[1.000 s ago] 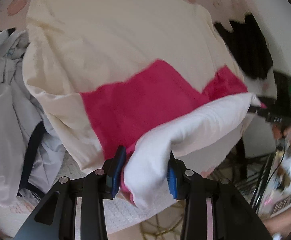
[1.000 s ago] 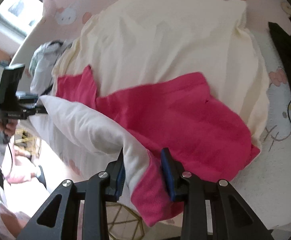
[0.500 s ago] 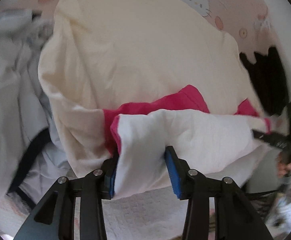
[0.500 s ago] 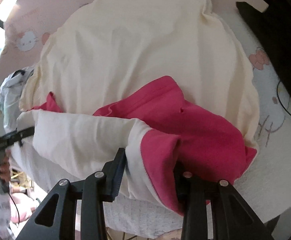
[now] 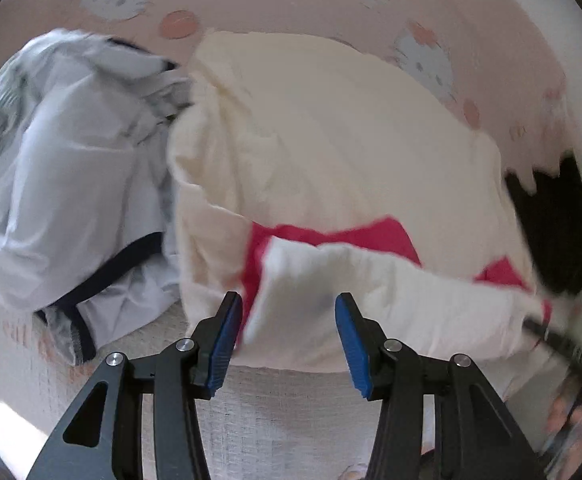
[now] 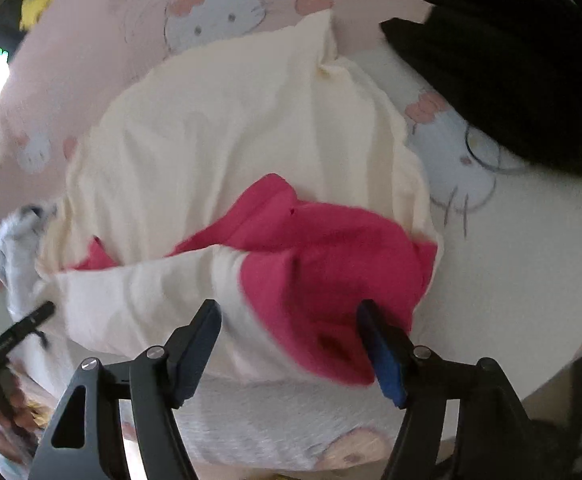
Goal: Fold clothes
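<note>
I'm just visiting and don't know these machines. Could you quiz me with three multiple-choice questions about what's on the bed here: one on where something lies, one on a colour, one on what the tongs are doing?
1. Where does the grey-white jacket lie relative to the cream garment, in the left camera's view?
A. To its left
B. On top of it
C. To its right

2. What colour shows inside the cream garment's folded-over hem?
A. Green
B. Bright pink
C. Blue

3. How do the right tongs stand?
A. Clamped tight on the black clothing
B. Out of view
C. Apart, with the hem lying between the pads

Answers:
1. A, the jacket is heaped at the left edge of the cream cloth.
2. B, the pink lining shows where the hem is turned back.
3. C, the jaws have just been opening, and the cloth lies loose between them; the left tongs likewise stand apart.
</note>
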{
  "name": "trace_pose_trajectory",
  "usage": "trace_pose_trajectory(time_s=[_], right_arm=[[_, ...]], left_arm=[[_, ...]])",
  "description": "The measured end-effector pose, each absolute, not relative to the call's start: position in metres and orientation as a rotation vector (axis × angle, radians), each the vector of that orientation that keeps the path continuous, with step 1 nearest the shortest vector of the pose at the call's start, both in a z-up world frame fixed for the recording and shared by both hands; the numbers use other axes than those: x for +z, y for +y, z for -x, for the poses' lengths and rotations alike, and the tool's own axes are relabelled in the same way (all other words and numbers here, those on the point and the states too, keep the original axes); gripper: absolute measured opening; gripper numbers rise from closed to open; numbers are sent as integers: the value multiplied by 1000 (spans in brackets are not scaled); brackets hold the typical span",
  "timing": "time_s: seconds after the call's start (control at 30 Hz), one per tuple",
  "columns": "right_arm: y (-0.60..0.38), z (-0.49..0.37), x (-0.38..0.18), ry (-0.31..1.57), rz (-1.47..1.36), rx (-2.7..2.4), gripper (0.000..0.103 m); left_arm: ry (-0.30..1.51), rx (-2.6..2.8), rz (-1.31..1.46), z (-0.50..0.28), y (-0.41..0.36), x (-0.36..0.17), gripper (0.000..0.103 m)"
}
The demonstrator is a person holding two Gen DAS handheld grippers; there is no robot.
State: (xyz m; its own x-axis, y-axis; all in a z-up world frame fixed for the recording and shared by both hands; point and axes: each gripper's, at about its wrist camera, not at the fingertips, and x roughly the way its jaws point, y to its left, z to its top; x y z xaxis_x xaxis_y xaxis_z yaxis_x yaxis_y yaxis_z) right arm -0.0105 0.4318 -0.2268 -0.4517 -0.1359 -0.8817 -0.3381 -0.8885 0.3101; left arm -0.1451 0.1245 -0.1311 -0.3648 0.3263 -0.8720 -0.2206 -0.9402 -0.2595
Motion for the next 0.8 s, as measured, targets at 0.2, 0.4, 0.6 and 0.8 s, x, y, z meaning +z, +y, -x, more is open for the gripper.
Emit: trace_pose_trajectory(time_s=[0.2,0.4,0.6,0.8], right_arm=[[437,-3,-222,613,1494,2459,69],[449,-25,-207,605,1294,2505,39],[437,1,-225,383,1340,2467,19],[432,15,-244,248,1421,2445,19]], left_arm=[[-159,2381,1545,139,116,-131,45],[-27,2443,1490,132,122,-136,45],[229,2496,1490,135,137,-149,45],[35,2430,1600,148,114,-168,54]])
